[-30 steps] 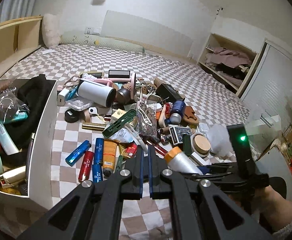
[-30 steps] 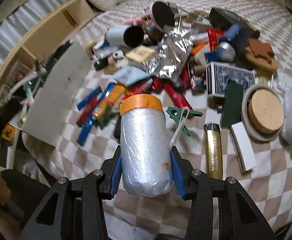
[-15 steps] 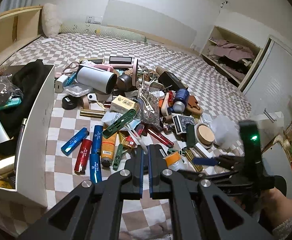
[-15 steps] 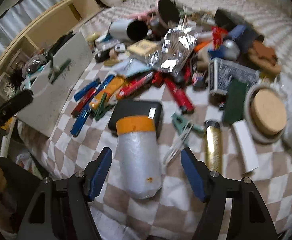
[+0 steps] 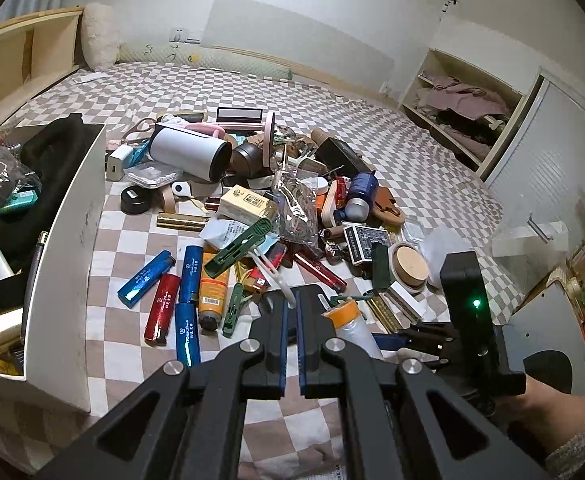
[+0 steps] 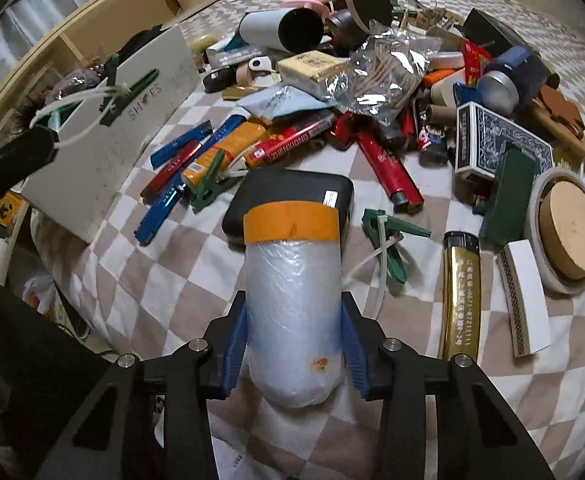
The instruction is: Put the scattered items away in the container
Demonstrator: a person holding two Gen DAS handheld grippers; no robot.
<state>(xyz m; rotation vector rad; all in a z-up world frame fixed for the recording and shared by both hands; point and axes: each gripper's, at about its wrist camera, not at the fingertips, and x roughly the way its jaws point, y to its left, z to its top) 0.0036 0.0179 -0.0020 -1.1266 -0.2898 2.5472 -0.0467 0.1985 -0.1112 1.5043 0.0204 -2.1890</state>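
Roll of plastic film (image 6: 292,304) lies on the bed, clamped low in my right tongs (image 6: 294,350) for carrying to the white container (image 5: 66,248); left tongs (image 5: 291,344) together, empty.

A checkered bedspread (image 5: 220,92) fills the middle of the frame under white walls (image 5: 332,8). A wooden shelf (image 5: 20,64) stands upper left, and an open cupboard (image 5: 464,112) with clothes upper right.

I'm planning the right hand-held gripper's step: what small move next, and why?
Probably lift the plastic roll a little. The right hand-held gripper has its blue pads against both sides, but the roll's orange end overlaps the black case. Raising it first should avoid dragging on the way to the white box.
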